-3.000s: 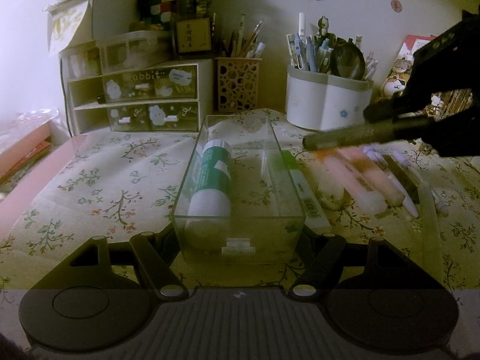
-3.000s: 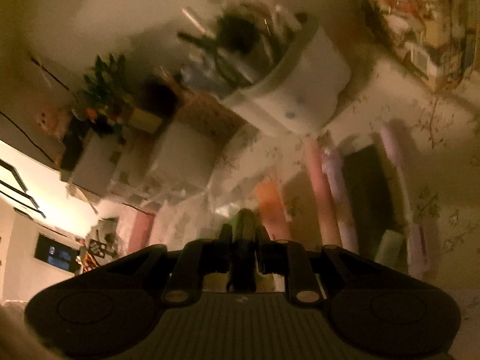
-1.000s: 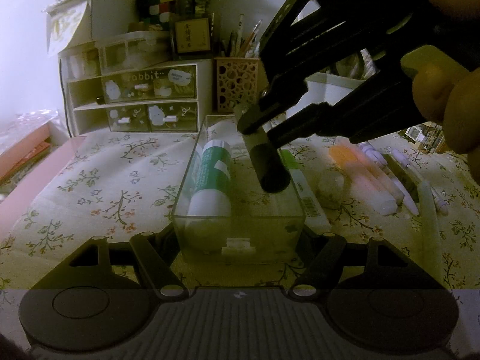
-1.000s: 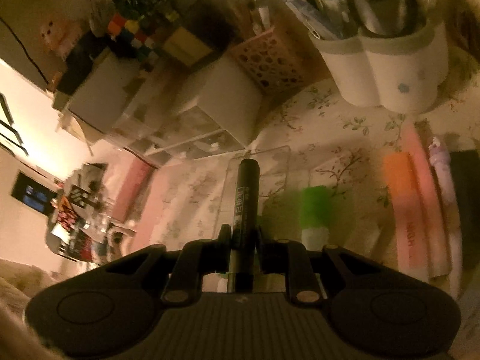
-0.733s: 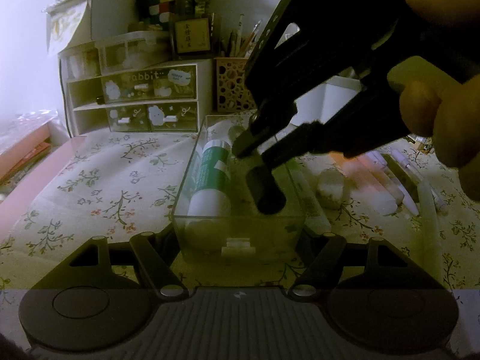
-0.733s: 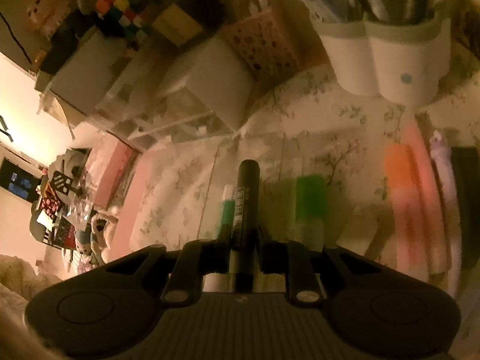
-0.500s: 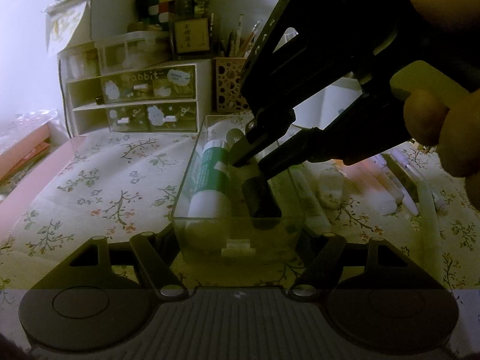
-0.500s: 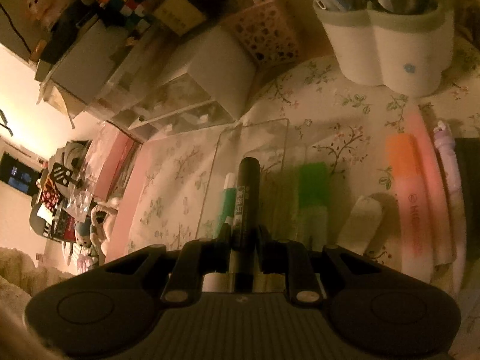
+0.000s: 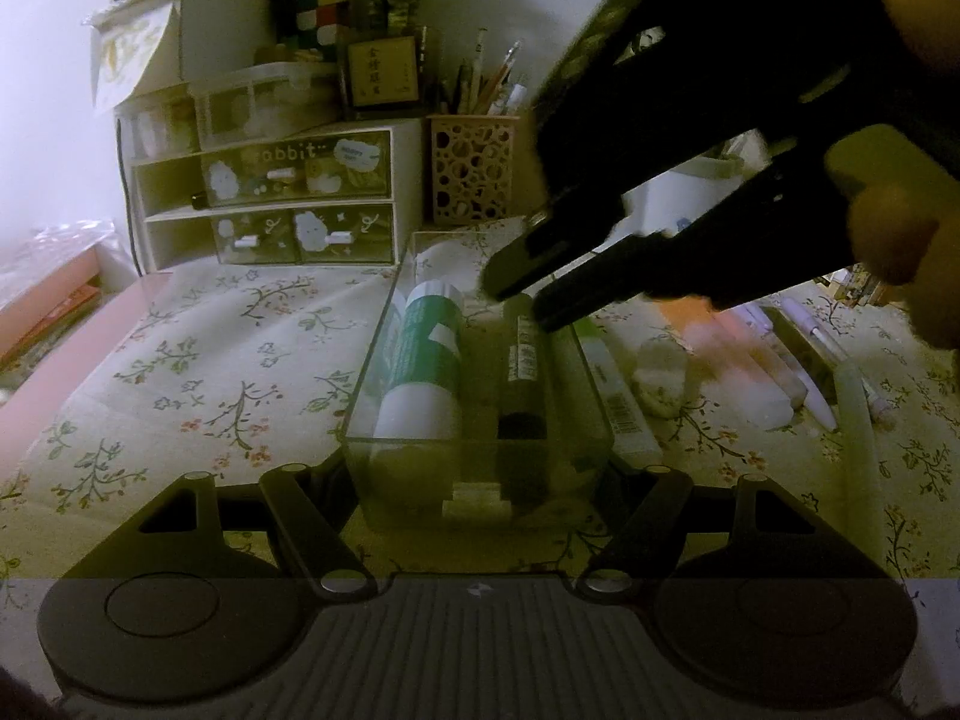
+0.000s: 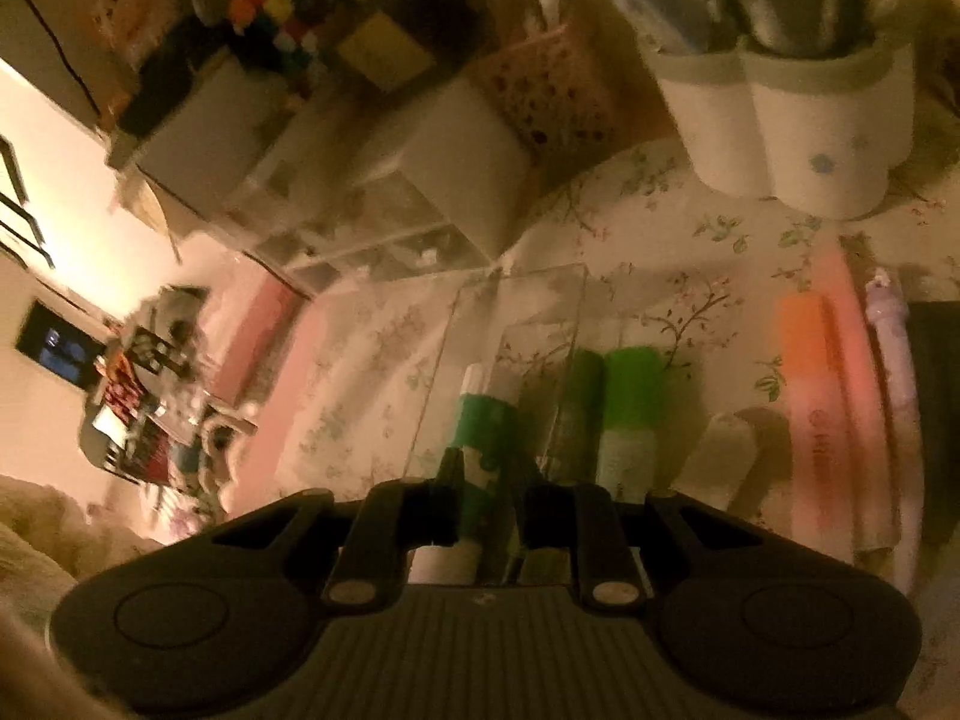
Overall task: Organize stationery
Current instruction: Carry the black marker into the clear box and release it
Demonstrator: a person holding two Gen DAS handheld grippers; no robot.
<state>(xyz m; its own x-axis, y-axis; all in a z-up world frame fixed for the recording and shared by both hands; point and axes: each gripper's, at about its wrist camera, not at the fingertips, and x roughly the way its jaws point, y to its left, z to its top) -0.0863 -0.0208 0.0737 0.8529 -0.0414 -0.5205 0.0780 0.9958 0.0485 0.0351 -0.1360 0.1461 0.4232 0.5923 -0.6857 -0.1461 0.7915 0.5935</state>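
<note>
A: Inside the clear tray (image 9: 591, 384) on the desk (image 9: 210, 360)?

B: Two things, lying lengthwise side by side. Along its left wall, a green-and-white tube (image 9: 423, 360). Just right of that, a black marker (image 9: 522, 378), flat on the tray floor, with its near end close to the tray's near wall.

A: And the right gripper (image 9: 521, 303)?

B: Hanging over the tray's far half, above the marker's far end. Jaws a little apart, pinching nothing; from the right wrist view (image 10: 486, 498), only a bare gap between them.

A: Left gripper (image 9: 477, 471)?

B: Spread wide at the tray's near end, one finger off each near corner. Touching the walls or not, cannot tell.

A: Outside the tray?

B: Just beside its right wall, a green-capped stick (image 9: 618, 402). Further right, a pale eraser (image 9: 660, 378), then an orange highlighter (image 10: 804, 354) beside a pink one, both blurred.

A: Other containers?

B: Behind the tray to the left, a white drawer unit (image 9: 270, 204) with see-through fronts. Straight behind it, a perforated cup (image 9: 471, 171) full of pencils and pens. Behind to the right, a lobed white holder (image 10: 780, 138) crammed with pens.

A: Any writing?

B: "abbit" on the top drawer front. Printed label on the marker and a barcode on the stick, both too small to read. Dark characters on a framed card (image 9: 384, 75) above the drawers, not legible.
</note>
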